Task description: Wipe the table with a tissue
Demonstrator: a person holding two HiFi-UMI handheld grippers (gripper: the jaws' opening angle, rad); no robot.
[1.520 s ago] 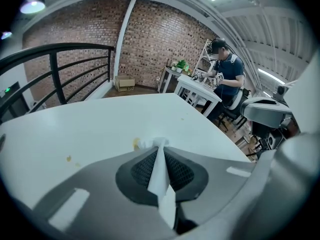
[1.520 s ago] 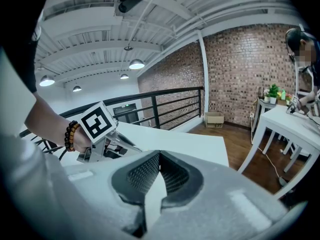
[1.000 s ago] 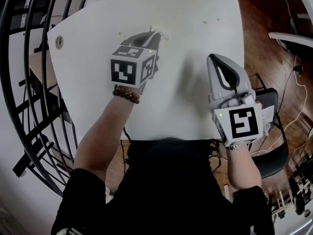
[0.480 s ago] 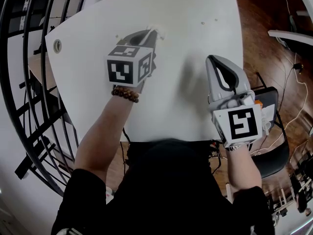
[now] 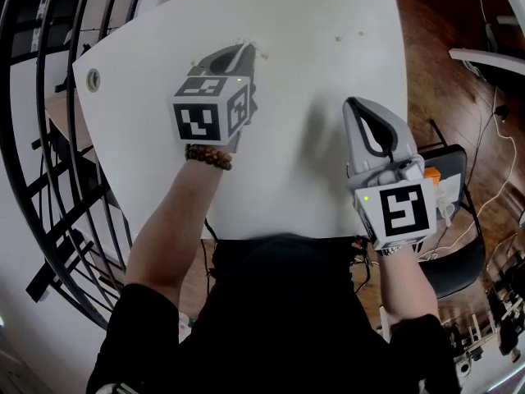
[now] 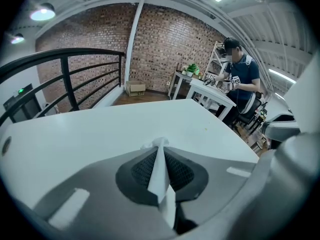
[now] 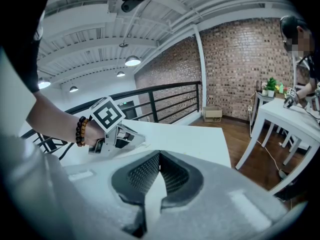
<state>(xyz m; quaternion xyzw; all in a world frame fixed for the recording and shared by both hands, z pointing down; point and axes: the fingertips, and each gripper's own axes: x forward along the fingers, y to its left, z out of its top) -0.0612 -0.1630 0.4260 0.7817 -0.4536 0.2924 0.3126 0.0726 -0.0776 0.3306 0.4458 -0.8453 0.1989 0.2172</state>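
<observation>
Toward the far left of the bench, the left gripper holds a tissue low over the surface. Its jaws are clamped on the white sheet, and a tuft pokes out in front. Wiping looks under way, with most of the top left to cover and two specks lying further right. The right gripper hovers by the near right edge, jaws together, empty.

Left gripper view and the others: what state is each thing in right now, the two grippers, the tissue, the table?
Left gripper: shut on the tissue.
Tissue: pinched between the fingers, tip poking out in front.
Right gripper: shut, nothing between its fingers.
Table: white, a few small specks near its far edge.
</observation>
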